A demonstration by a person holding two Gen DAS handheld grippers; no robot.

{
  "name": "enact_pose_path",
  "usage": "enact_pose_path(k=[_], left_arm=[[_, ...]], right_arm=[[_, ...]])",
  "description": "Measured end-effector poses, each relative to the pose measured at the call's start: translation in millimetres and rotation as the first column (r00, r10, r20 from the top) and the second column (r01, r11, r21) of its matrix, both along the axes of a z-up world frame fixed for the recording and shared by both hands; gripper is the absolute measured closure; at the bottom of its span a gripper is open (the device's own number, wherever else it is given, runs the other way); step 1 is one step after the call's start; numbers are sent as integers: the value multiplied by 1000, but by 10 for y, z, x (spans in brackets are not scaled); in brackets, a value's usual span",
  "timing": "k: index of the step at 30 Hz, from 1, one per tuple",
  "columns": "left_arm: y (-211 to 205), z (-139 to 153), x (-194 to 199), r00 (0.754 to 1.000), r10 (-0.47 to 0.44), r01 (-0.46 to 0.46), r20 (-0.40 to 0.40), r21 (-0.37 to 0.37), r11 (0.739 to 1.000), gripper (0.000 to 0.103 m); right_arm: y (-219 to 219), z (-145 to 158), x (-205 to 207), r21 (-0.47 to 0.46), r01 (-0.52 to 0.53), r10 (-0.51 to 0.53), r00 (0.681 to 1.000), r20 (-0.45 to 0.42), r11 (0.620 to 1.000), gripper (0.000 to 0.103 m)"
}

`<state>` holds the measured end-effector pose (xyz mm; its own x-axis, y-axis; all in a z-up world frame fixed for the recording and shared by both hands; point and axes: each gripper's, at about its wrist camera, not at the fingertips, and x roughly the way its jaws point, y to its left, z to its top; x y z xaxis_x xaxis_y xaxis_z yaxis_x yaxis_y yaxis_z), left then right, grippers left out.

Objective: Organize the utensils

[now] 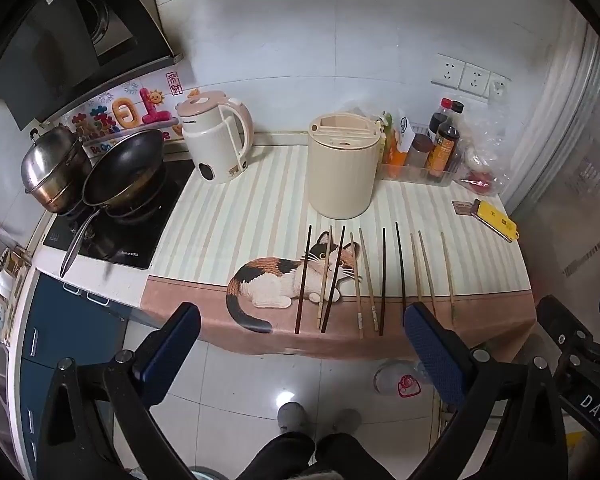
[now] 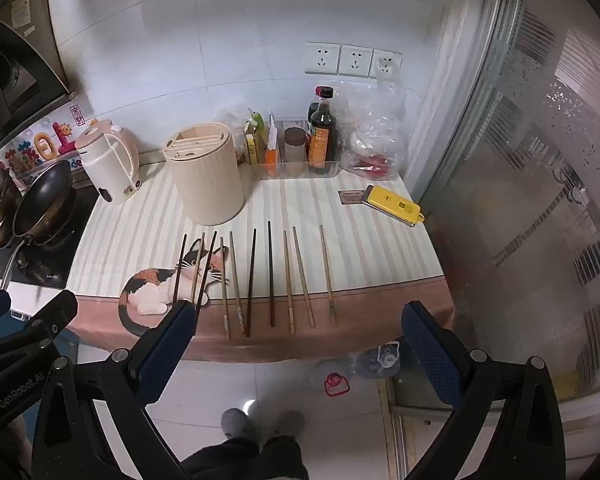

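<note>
Several chopsticks (image 1: pixel 383 276), some dark and some pale wood, lie side by side on the striped cat mat (image 1: pixel 260 216); the right wrist view shows the same row of chopsticks (image 2: pixel 252 280). Behind them stands a cream slotted utensil holder (image 1: pixel 343 164), also in the other view as the holder (image 2: pixel 206 172). My left gripper (image 1: pixel 300 316) hangs wide open before the counter's front edge, nothing between its blue pads (image 1: pixel 432 348). My right gripper (image 2: pixel 296 316) is likewise open and empty, off the edge near the row's right half.
A pink-lidded kettle (image 1: pixel 216 140), a wok (image 1: pixel 126 168) and a steel pot (image 1: pixel 54 164) on the cooktop sit at left. A condiment tray with bottles (image 1: pixel 440 148), a plastic bag (image 2: pixel 374 132) and a yellow device (image 2: pixel 396 204) are at right. Glass panel (image 2: pixel 520 200) bounds the right side.
</note>
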<state>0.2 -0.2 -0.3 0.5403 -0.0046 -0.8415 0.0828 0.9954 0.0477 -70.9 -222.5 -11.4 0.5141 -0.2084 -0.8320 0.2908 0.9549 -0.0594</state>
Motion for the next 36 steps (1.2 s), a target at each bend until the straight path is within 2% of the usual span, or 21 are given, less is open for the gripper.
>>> enact_pose_path(k=[36], left_arm=[[-35,60,-70,1000,-2,2,13,-3,1000,0]], right_arm=[[9,42,-84,-9,-4,4,1000,4,1000,0]])
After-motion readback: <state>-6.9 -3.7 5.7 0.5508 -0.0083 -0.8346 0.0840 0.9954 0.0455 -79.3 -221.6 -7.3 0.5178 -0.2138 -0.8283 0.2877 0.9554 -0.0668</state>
